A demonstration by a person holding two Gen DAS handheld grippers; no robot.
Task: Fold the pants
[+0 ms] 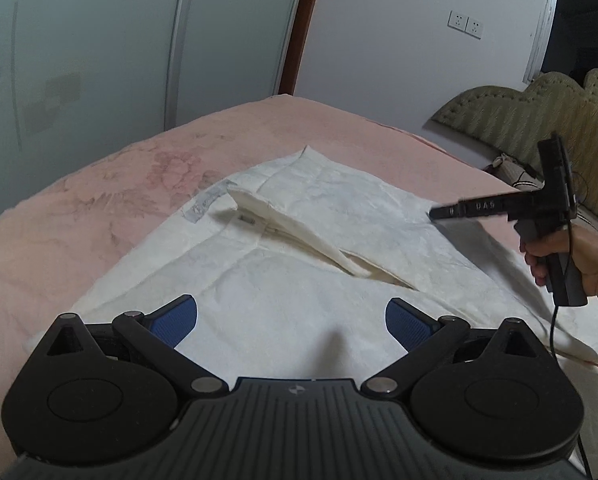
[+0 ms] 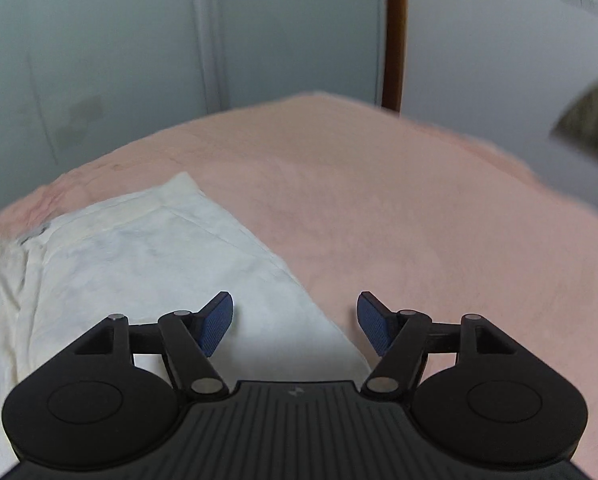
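Note:
Cream-white pants (image 1: 283, 264) lie spread flat on a pink bed, with the waistband flap and a grey label toward the far left. My left gripper (image 1: 291, 322) is open and empty, hovering just above the near part of the pants. The right gripper (image 1: 439, 213) appears in the left wrist view, held by a hand at the right, its tip over the pants' right edge. In the right wrist view the pants (image 2: 139, 264) lie at the left, and the right gripper (image 2: 295, 322) is open and empty over their right edge.
The pink bedspread (image 1: 99, 208) covers the bed and also fills the right wrist view (image 2: 419, 220). A green padded headboard (image 1: 539, 120) stands at the right. Grey wardrobe doors (image 1: 99, 40) and a white wall are behind the bed.

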